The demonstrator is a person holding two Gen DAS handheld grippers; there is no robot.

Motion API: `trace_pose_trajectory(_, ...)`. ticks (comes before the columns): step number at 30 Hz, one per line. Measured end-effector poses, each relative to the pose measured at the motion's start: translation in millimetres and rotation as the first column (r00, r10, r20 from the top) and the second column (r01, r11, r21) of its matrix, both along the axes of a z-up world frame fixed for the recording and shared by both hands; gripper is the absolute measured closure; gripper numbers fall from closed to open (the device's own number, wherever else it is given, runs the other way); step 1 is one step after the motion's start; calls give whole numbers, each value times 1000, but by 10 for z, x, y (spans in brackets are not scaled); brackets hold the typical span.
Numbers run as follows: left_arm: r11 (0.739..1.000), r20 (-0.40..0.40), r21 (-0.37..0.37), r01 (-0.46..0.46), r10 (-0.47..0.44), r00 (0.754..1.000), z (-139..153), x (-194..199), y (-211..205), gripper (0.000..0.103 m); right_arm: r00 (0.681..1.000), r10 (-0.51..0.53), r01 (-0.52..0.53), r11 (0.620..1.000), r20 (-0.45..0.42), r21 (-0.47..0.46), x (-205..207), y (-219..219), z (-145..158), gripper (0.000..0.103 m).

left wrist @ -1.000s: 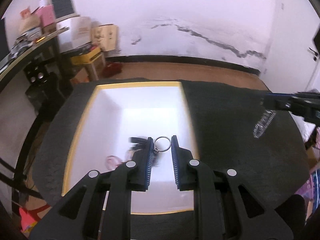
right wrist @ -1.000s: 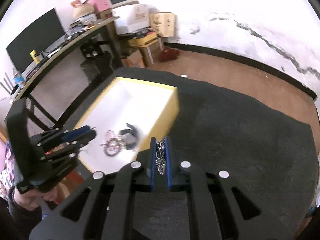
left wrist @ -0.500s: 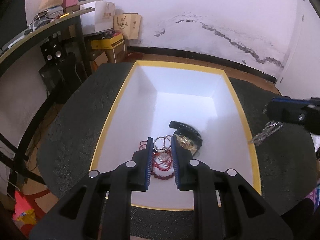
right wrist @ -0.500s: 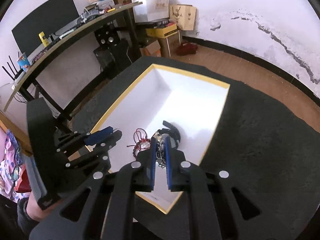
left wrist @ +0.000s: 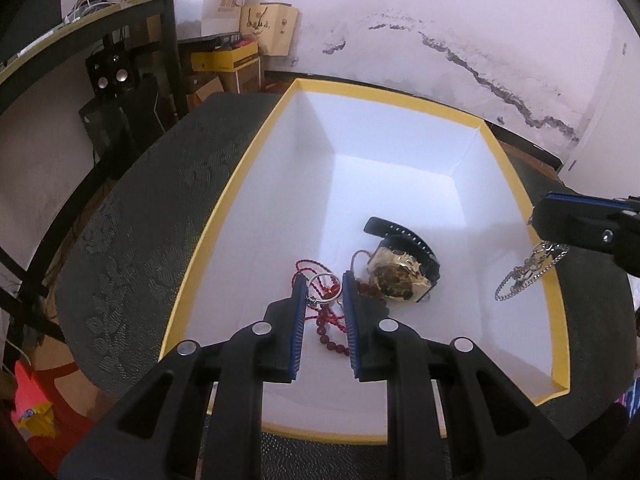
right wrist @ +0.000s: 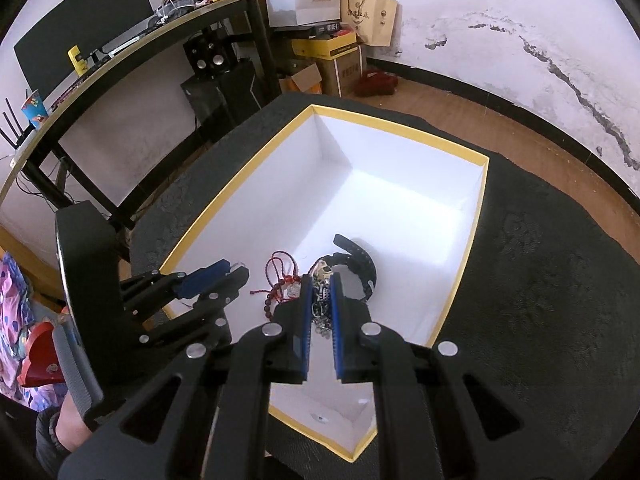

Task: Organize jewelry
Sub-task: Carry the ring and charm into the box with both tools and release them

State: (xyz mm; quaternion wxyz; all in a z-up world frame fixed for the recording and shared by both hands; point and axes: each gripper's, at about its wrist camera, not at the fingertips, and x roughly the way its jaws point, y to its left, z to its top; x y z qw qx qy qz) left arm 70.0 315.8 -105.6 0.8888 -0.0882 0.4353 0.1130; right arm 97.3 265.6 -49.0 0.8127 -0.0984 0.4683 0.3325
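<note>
A white box with a yellow rim (left wrist: 224, 200) (right wrist: 400, 128) stands on the dark round table. In it lie a red bead bracelet (left wrist: 332, 332) (right wrist: 280, 280), a gold piece (left wrist: 396, 276) and a black watch (left wrist: 404, 236) (right wrist: 360, 260). My left gripper (left wrist: 324, 280) is shut on a silver ring (left wrist: 325, 285) and holds it above the beads inside the box. My right gripper (right wrist: 320, 280) is shut on a silver chain (right wrist: 320, 312) (left wrist: 528, 272), which hangs over the box's right rim.
A desk (right wrist: 132, 52) with a monitor, speakers and clutter stands to the left. Cardboard boxes and paper bags (right wrist: 332, 12) sit by the cracked white wall. Wooden floor lies beyond the table edge.
Both grippers have moved forward over the box and lower into it, each still holding its piece. The jewelry in the box now looks closer.
</note>
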Motion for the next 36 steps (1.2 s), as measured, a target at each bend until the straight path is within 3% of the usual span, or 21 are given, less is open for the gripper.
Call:
trace_pose_trajectory(15, 1000, -15, -4, 17, -17, 1000, -93, 41, -91, 82, 1000, -15, 15, 1000, -6, -4, 55, -91, -41, 94)
trace_pose_trajectory(17, 1000, -29, -7, 11, -11, 1000, -89, 47, -96, 49, 1000, -18, 18, 1000, -5, -2, 55, -101, -39, 94)
trace_pose_trajectory(18, 1000, -27, 0, -1, 1, 1000, -73, 42, -101, 15, 1000, -18, 18, 1000, -5, -2, 58, -104, -38, 94)
trace_pose_trajectory(19, 1000, 2, 15, -7, 7, 1000, -34, 14, -116, 13, 1000, -20, 20, 1000, -5, -1, 57, -112, -40, 94)
trace_pose_trajectory(36, 1000, 32, 29, 10, -11, 999, 129, -79, -158, 13, 999, -45, 45, 998, -20, -36, 220, -71, -172, 94)
